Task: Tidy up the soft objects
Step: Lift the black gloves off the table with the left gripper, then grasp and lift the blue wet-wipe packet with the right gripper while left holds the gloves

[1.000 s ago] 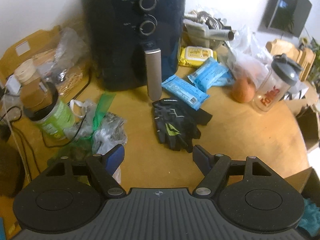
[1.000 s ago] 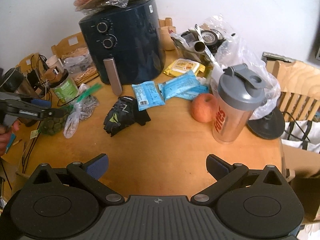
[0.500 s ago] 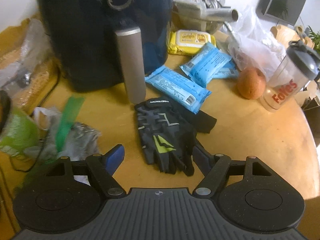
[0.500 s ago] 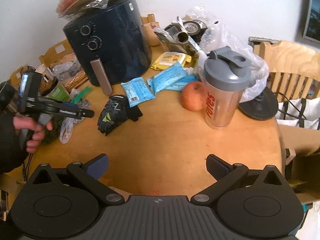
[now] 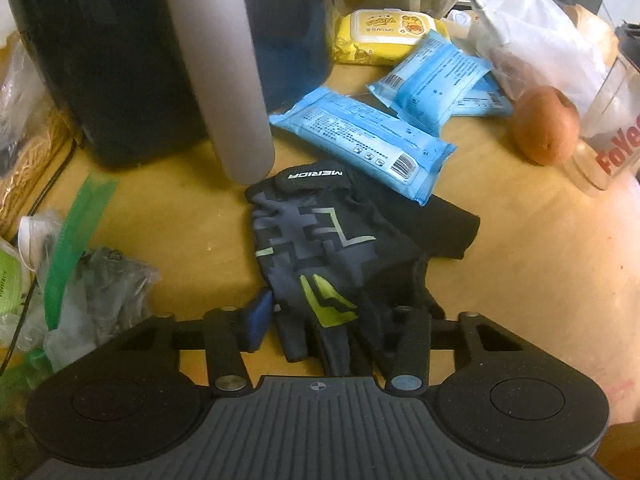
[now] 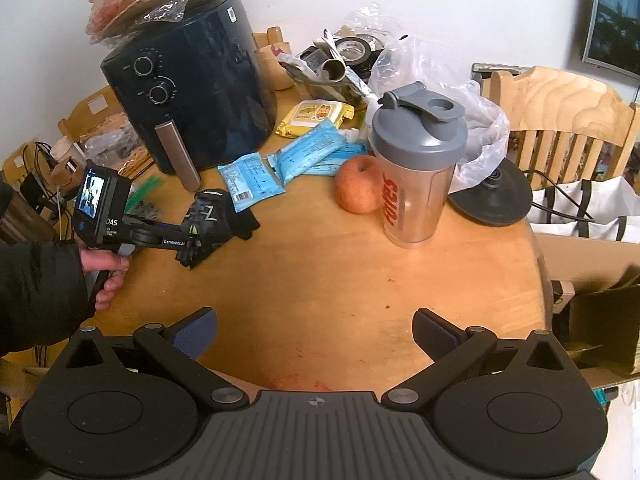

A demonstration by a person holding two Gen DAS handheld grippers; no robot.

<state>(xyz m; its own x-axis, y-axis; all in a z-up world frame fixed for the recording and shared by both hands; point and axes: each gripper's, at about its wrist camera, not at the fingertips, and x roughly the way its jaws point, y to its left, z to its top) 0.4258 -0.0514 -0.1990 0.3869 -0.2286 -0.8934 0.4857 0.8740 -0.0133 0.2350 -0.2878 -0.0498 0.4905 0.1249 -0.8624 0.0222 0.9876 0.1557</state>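
Nearest the left wrist camera, the left gripper (image 5: 332,320) has its jaws set to either side of the finger end of the glove (image 5: 320,256); the blue pad on one side lies against the glove's edge, the other finger (image 5: 408,340) is partly covered by fabric, and whether the jaws press the cloth cannot be told. Glove: black and grey with yellow-green marks, flat on the wooden bench (image 5: 540,280), cuff pointing away toward the silver handle (image 5: 224,80) of the dark air fryer (image 5: 120,60). A blue wipes pack (image 5: 360,140) lies across the glove's far corner; a second blue pack (image 5: 432,80) and a yellow pack (image 5: 384,36) lie beyond. Crumpled plastic bags (image 5: 92,288) crowd the bench on one side of the glove; bare wood lies on the other side, as far as the apple (image 5: 546,128).

In the right wrist view, the right gripper (image 6: 314,334) hovers with jaws wide apart over bare bench (image 6: 340,288), holding nothing. Open surface runs from it to the round bench edge (image 6: 536,280) beside a cardboard box (image 6: 592,280). Farther off stand the apple (image 6: 358,188) and, touching it, the shaker bottle (image 6: 418,168). The left gripper (image 6: 188,246), held by a hand (image 6: 106,268), meets the glove (image 6: 218,216) near the air fryer (image 6: 192,80).
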